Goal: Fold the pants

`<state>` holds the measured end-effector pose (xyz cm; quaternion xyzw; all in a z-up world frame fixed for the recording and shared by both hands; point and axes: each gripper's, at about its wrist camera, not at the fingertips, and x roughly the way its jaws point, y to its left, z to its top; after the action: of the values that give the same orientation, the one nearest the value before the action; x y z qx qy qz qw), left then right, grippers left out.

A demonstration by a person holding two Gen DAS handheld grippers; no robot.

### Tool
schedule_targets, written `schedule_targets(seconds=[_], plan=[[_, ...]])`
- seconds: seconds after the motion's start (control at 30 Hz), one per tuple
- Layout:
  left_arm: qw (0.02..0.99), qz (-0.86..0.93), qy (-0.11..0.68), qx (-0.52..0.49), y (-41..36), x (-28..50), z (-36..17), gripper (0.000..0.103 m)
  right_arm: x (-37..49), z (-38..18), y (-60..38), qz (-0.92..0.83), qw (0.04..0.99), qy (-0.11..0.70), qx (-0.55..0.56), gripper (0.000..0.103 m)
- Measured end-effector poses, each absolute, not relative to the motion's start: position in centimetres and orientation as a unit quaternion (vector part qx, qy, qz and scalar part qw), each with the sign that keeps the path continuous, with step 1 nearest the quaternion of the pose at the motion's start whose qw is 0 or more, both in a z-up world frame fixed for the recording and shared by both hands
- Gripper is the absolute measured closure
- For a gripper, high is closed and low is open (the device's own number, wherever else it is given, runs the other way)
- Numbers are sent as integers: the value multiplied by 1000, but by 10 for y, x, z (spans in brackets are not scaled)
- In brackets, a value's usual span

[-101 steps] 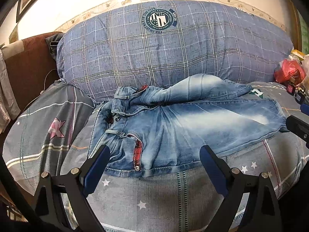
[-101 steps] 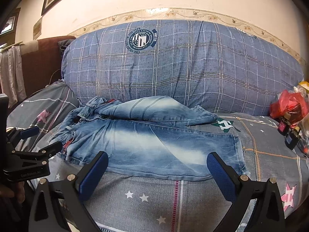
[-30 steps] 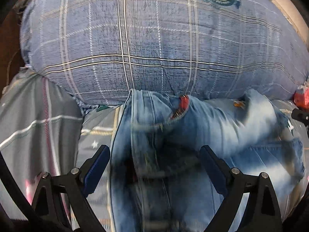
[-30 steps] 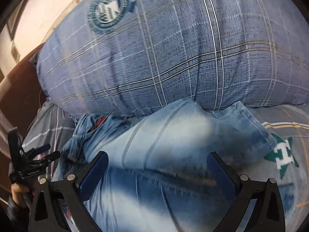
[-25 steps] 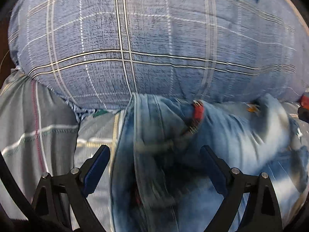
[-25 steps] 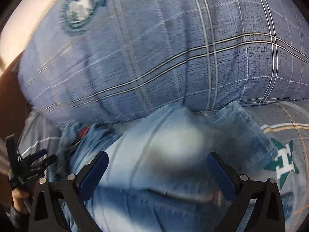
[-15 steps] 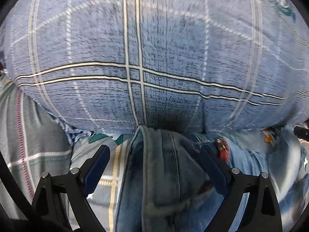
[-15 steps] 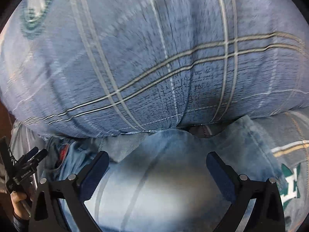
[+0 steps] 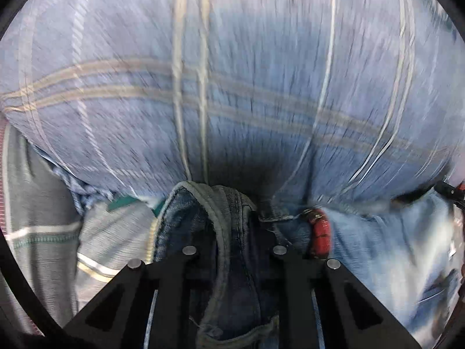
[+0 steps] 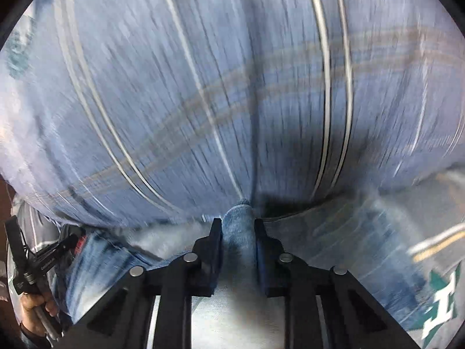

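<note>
The blue jeans (image 9: 377,250) lie on the bed against the big plaid pillow. My left gripper (image 9: 232,250) is shut on the waistband (image 9: 223,203), which bunches up between the fingers; a red pocket trim (image 9: 319,232) shows just to its right. My right gripper (image 10: 238,229) is shut on a fold of the pale upper leg (image 10: 238,218) close under the pillow. The left gripper also shows at the left edge of the right wrist view (image 10: 35,264), held by a hand.
The blue plaid pillow (image 9: 232,87) fills the view right in front of both grippers, also in the right wrist view (image 10: 232,87). A grey starred bedspread (image 9: 43,218) lies left of the jeans and at the right (image 10: 421,247), with a green-white print.
Both grippers have moved forward to the far edge of the jeans by the pillow and closed: the left on the waistband, the right on the leg fold.
</note>
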<state>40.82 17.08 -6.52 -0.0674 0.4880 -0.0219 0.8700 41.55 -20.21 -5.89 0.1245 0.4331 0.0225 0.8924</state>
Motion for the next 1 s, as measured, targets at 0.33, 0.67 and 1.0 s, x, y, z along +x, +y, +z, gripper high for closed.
schedule_targets(seconds=[0.33,0.67,1.0], plan=[[900,-99,391,-163,209,289,3,85,288,16,-216,65,965,232,108,87],[892,-123,423,-102,177,164,-29,82,147,-82,-233,53,938,281,197,87],[887,-110,434,-117,189,112,-28,60,120,-88,-245,12,928,322,189,9]])
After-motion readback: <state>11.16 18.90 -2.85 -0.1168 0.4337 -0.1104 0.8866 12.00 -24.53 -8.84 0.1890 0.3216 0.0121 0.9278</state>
